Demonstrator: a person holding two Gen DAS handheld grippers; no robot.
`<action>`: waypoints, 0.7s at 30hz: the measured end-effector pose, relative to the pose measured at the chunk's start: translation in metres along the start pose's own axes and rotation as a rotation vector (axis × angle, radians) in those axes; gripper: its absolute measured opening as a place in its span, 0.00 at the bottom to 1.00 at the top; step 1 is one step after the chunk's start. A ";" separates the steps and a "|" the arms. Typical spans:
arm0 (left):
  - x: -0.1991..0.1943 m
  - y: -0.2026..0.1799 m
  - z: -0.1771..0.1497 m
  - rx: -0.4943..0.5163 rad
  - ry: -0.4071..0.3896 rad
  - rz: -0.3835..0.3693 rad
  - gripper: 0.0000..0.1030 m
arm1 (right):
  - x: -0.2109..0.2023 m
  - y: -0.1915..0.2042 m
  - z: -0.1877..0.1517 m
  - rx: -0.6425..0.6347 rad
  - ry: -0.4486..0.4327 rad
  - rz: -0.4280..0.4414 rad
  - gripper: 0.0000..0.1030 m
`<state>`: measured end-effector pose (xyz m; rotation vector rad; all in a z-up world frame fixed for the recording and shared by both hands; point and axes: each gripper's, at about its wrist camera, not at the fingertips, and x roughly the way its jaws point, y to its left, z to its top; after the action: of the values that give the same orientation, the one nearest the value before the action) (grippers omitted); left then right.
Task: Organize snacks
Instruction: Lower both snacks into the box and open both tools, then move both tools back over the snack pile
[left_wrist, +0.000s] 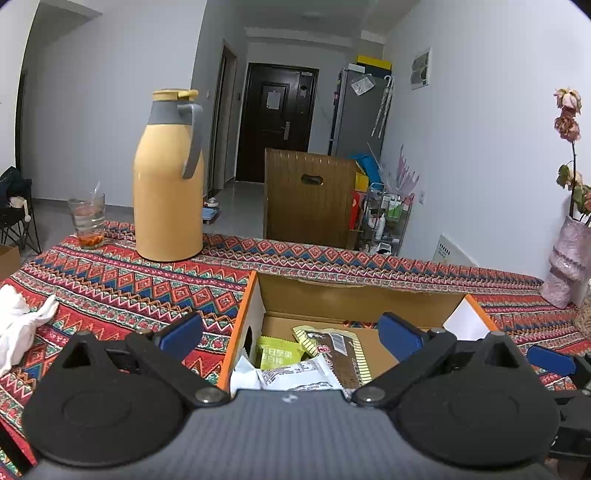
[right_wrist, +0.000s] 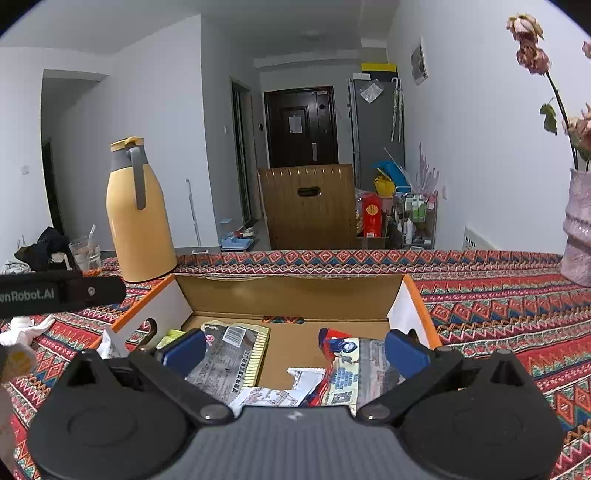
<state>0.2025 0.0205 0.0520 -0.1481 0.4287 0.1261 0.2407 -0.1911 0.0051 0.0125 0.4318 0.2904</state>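
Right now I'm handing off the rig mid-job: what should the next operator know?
Left tongs: open, empty, poised over the left part of the cardboard box.
Right tongs: open, empty, over the box's right part.
In the box: green packet, brown-and-yellow striped packet, white packet, red-and-blue packet.
Done: at least these four snacks are boxed.
Left: no loose snacks show on the patterned tablecloth in either view; check outside the frame, and tidy the packets if wanted.
Nearby: yellow thermos, glass, vase.
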 end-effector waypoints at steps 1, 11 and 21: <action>-0.004 0.000 0.001 0.000 -0.005 -0.001 1.00 | -0.003 0.001 0.000 -0.005 -0.002 -0.002 1.00; -0.031 0.007 -0.016 0.022 0.021 -0.007 1.00 | -0.041 0.001 -0.012 -0.037 0.003 -0.008 1.00; -0.053 0.018 -0.053 0.063 0.088 -0.004 1.00 | -0.080 -0.015 -0.039 -0.024 0.022 -0.025 1.00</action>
<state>0.1310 0.0249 0.0247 -0.0926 0.5198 0.1027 0.1591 -0.2295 0.0014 -0.0192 0.4496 0.2708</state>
